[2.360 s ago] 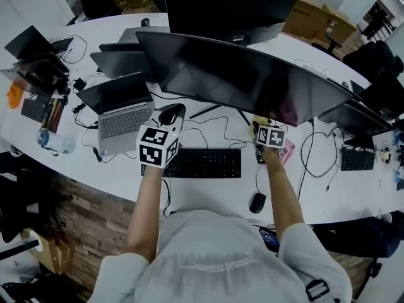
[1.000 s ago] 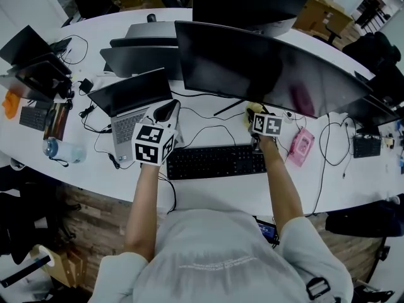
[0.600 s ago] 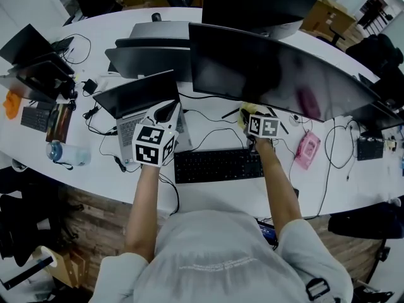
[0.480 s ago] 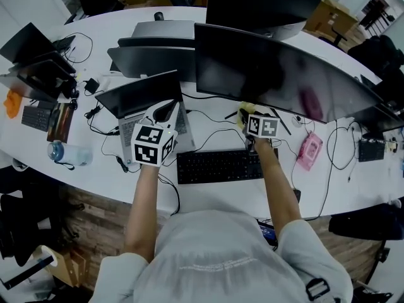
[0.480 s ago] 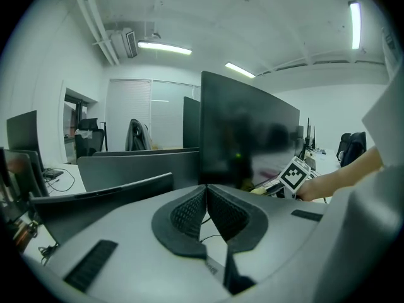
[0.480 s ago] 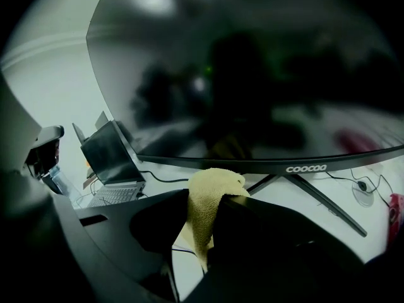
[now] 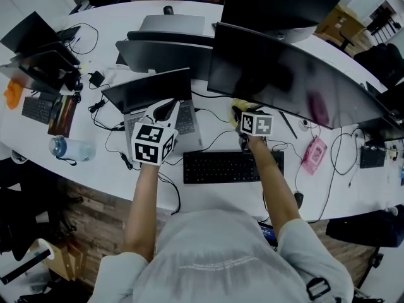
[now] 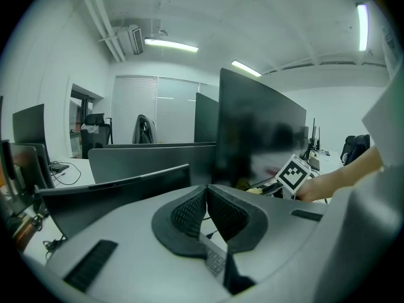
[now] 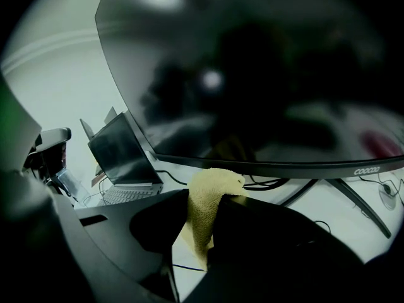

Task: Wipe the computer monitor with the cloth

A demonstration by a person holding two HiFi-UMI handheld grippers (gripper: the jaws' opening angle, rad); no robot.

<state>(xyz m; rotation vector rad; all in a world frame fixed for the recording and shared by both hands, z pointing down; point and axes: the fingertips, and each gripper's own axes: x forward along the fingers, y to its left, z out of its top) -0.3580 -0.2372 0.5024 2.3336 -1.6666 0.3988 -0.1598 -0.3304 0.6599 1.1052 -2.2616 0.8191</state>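
Head view: left gripper (image 7: 165,110) over open laptop (image 7: 154,88); right gripper (image 7: 238,113) at lower edge of monitor (image 7: 284,81), beyond keyboard (image 7: 233,167).
Left gripper view: jaws pressed together, nothing between.
Right gripper view: jaws pinching yellow cloth (image 9: 205,207), its top just below monitor's bottom bezel.

Cloth (image 9: 205,213) pale yellow; monitor (image 7: 284,87) glossy black; keyboard (image 7: 230,167) black; desk (image 7: 214,191) white; floor (image 7: 82,226) brown wood.
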